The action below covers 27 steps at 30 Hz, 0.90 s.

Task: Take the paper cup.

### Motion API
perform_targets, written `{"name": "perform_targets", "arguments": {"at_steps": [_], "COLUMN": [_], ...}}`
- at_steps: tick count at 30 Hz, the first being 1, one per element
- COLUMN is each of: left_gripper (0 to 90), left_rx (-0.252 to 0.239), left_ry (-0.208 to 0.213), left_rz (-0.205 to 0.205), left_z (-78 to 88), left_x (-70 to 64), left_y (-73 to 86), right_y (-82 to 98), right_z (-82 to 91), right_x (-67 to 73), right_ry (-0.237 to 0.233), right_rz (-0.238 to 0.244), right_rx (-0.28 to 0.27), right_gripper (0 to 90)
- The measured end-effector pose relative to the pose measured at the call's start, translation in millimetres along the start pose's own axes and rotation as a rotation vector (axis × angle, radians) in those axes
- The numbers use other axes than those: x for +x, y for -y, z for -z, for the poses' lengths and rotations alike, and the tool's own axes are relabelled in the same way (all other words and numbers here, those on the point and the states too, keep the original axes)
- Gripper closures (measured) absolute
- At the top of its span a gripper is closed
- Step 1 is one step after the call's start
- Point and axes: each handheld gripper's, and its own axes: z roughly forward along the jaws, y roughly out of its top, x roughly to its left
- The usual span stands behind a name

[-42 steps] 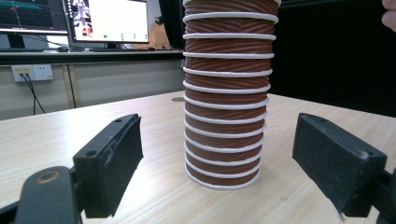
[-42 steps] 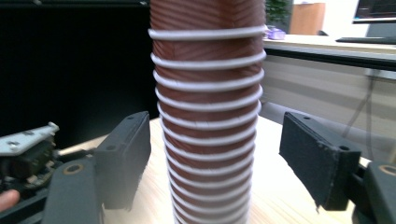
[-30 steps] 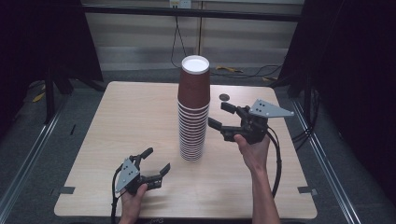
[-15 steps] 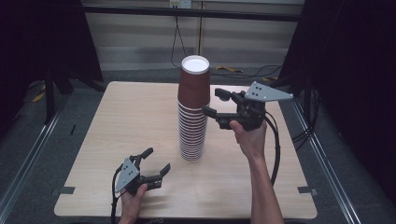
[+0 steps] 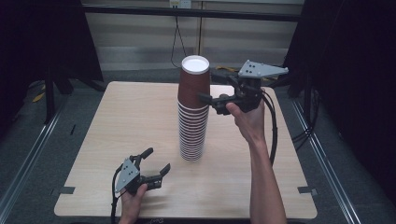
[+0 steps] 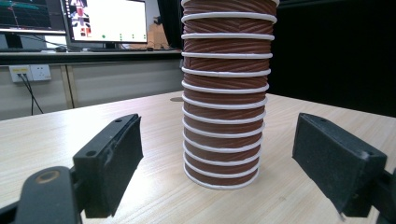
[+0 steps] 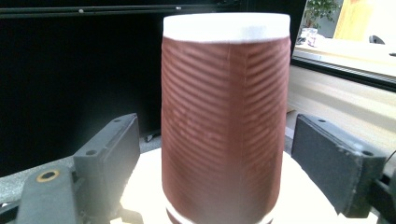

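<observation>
A tall stack of brown ribbed paper cups (image 5: 192, 126) with white rims stands upside down near the middle of the wooden table (image 5: 116, 121). My right gripper (image 5: 208, 86) is raised to the height of the top cup (image 5: 194, 86). Its jaws stand open on either side of that cup (image 7: 224, 121), with a gap at each pad. My left gripper (image 5: 158, 159) rests low on the table near the front edge, open, pointing at the base of the stack (image 6: 223, 121) with nothing between its fingers.
The right gripper's cable (image 5: 272, 126) hangs beside the forearm. Dark frame posts and curtains surround the table. Monitors (image 6: 107, 21) sit on a bench beyond the far side. Bare tabletop lies left of the stack.
My right gripper has risen from mid-stack height to the top cup and closed in around it. The left gripper has stayed where it was.
</observation>
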Motion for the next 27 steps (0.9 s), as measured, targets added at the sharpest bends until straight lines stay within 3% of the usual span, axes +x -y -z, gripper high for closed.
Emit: {"name": "perform_targets", "arguments": {"at_steps": [11,27], "left_gripper": [15.8,15.8], "left_rx": [0.000,0.001], "left_ry": [0.005,0.008], "left_rz": [0.000,0.001], "left_z": [0.0,0.0], "left_x": [0.1,0.3], "left_y": [0.0,0.0], "right_y": [-23.2,-33.9], "right_z": [-18.7,-33.0], "right_x": [-1.9,-7.4], "right_ry": [-0.007,-0.020], "right_rz": [0.019,0.012], "right_rx": [0.085,0.133], "right_gripper": [13.3,14.8]}}
